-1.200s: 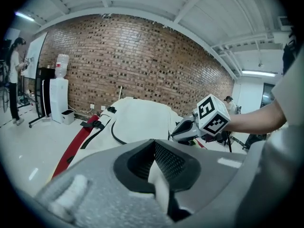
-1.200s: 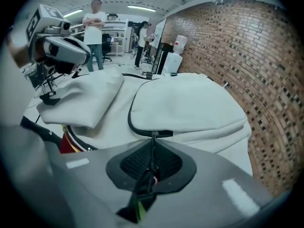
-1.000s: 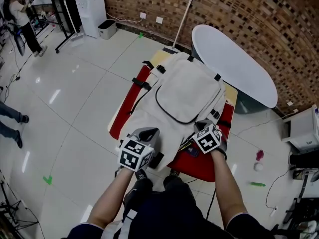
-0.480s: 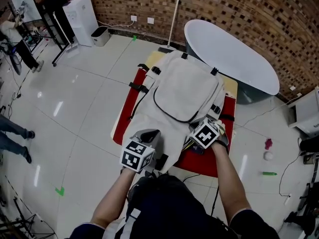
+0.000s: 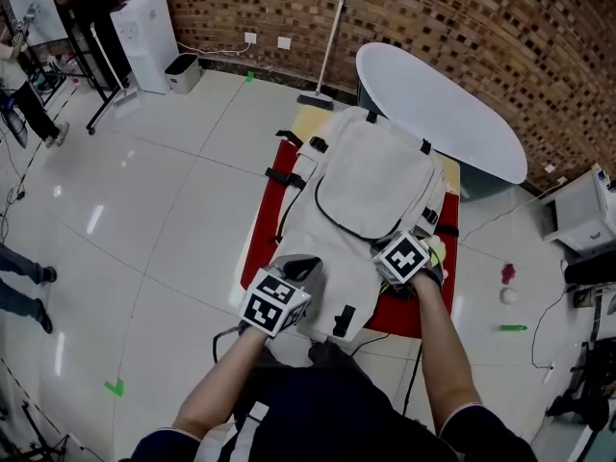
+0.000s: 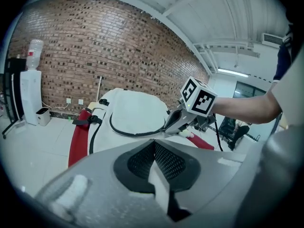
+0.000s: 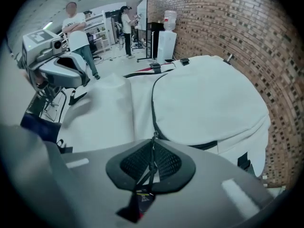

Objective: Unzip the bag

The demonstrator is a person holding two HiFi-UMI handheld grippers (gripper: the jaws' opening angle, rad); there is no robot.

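Right gripper (image 7: pixel 152 164): jaws closed on the black pull cord (image 7: pixel 152 152), which runs taut from between the pads up to the slider at the near edge of the zipper (image 7: pixel 153 106). A small dark tag with a red corner hangs below the pads.

Left gripper (image 6: pixel 154 167): jaws closed together, pinching a pale fold of fabric (image 6: pixel 159 190) at the bag's near-left corner.

Bag (image 5: pixel 371 176): a pale grey-white backpack, lying flat, front panel up. The black zipper traces a long U around the front pocket. From the slider one arm climbs away as a thin dark line. The other runs off to the right as a broader dark strip, and I cannot tell whether that part is parted. Cloth is smooth over the pocket and rumpled toward the near end. Black buckles (image 5: pixel 289 176) and short straps sit along both sides.

The grippers hold the bag's near end, left at the corner, right at the lower right of the zipper curve, apart from each other.

The bag rests on a red mat (image 5: pixel 262 234), covering most of it. Beyond it stands a white oval table (image 5: pixel 443 104), then a brick wall (image 5: pixel 433 8).
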